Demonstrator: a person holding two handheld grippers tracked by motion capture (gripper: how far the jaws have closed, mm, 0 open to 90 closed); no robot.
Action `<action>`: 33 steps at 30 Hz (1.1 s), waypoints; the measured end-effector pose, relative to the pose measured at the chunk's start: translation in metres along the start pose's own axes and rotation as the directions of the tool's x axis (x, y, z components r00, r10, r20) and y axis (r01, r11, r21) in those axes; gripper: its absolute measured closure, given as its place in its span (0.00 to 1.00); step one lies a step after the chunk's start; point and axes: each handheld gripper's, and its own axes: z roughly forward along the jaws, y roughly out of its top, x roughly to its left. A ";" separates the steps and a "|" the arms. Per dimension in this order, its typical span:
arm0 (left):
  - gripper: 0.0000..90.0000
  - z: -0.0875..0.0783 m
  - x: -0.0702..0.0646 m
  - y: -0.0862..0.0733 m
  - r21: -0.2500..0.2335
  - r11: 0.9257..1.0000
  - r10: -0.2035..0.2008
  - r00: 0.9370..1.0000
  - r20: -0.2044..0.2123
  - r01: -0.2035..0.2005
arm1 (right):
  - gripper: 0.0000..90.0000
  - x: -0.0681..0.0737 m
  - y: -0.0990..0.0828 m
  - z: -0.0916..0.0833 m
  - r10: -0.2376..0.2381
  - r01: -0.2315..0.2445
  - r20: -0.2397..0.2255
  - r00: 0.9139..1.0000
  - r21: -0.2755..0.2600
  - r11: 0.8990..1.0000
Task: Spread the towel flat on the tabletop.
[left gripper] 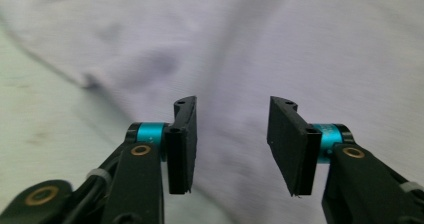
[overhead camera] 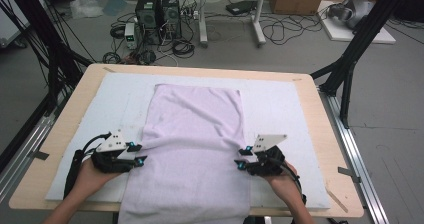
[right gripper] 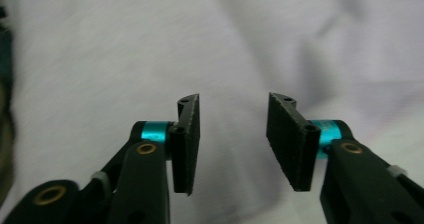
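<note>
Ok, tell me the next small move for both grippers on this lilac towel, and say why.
Probably bring both grippers in onto the towel's side edges and close on them. The left gripper and right gripper sit level with each other at its two long edges, jaws open with nothing between them, while the cloth lies flat on the white mat, near end draped over the table edge.

A pale lilac towel (overhead camera: 192, 149) is lying plain and unpatterned on a white mat (overhead camera: 280, 104); the bench (overhead camera: 75, 99) is showing light wood, and both grippers' black jaws are carrying turquoise collars.
</note>
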 end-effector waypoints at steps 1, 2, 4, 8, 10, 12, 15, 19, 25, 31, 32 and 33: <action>0.58 0.002 -0.006 -0.002 -0.001 1.000 0.017 0.999 0.038 -0.017 | 0.61 0.005 -0.003 0.004 -0.016 0.016 -0.024 1.000 0.007 1.000; 0.58 0.003 -0.008 -0.003 0.004 1.000 0.023 0.998 0.059 -0.024 | 0.61 0.011 -0.007 0.009 -0.025 0.026 -0.060 0.998 0.021 0.999; 0.58 0.011 -0.013 -0.006 0.034 0.999 0.038 0.994 0.104 -0.041 | 0.61 0.016 -0.010 0.016 -0.037 0.042 -0.081 0.996 0.049 0.998; 0.77 0.020 -0.017 -0.014 0.043 0.997 0.055 0.986 0.155 -0.063 | 0.72 0.018 -0.011 0.024 -0.046 0.054 -0.095 0.994 0.076 0.996; 0.96 0.019 -0.019 -0.014 0.049 0.996 0.061 0.984 0.167 -0.071 | 0.92 0.017 -0.011 0.023 -0.034 0.043 -0.119 0.992 0.076 0.996; 0.98 0.013 -0.025 -0.015 0.071 0.994 0.070 0.978 0.197 -0.085 | 0.97 0.019 -0.012 0.022 -0.030 0.041 -0.141 0.990 0.078 0.996; 0.98 -0.016 -0.048 -0.019 0.032 0.989 0.133 0.953 0.274 -0.147 | 0.98 0.034 -0.017 0.008 -0.010 0.036 -0.270 0.963 0.092 0.995; 0.76 -0.032 -0.061 -0.018 -0.003 0.984 0.175 0.959 0.225 -0.179 | 0.87 0.062 -0.013 -0.021 -0.079 0.070 -0.290 0.954 -0.041 0.997; 0.68 -0.005 -0.037 -0.019 0.077 0.989 0.116 0.979 0.165 -0.130 | 0.73 0.043 -0.012 0.004 -0.061 0.077 -0.202 0.978 0.072 0.994; 0.75 -0.002 -0.031 -0.024 0.085 0.990 0.100 0.984 0.149 -0.114 | 0.72 0.037 -0.021 0.006 -0.032 0.046 -0.160 0.987 0.080 0.996; 0.72 -0.001 -0.031 -0.024 0.085 0.990 0.098 0.986 0.134 -0.110 | 0.70 0.033 -0.020 0.005 -0.019 0.030 -0.141 0.990 0.075 0.997; 0.71 0.000 -0.030 -0.024 0.084 0.991 0.091 0.987 0.133 -0.103 | 0.69 0.030 -0.020 0.005 -0.012 0.022 -0.132 0.991 0.073 0.997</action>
